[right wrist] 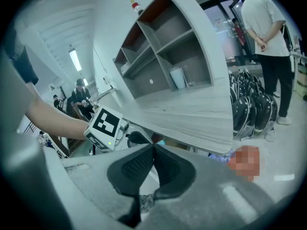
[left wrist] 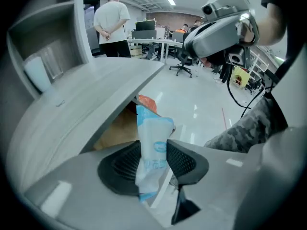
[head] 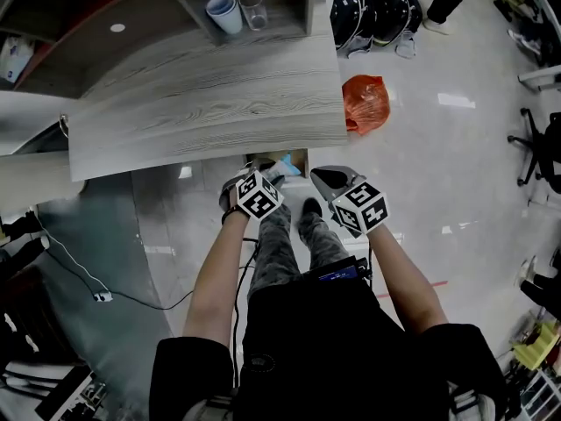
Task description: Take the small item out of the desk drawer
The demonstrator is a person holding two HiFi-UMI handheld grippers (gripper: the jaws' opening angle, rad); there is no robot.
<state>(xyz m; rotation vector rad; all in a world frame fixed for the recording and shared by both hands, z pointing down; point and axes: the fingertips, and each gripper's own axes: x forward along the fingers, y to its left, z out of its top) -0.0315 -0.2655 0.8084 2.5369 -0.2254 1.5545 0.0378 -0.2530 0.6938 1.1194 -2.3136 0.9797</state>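
I can read no words here. The white packet [left wrist: 156, 128] pinched in my left tongs [left wrist: 153, 151] has a blue round mark and blue letters, too blurry to read. The marker cube [head: 259, 195] on them shows only black-and-white squares.

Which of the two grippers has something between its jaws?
The left gripper: it is shut on a small white and blue packet, while the right gripper is shut with nothing between its jaws.

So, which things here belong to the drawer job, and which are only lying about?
Job: blue-and-white packet, gripped by the left gripper; desk drawer.
Lying about: pale cup, clear glass, orange bag.
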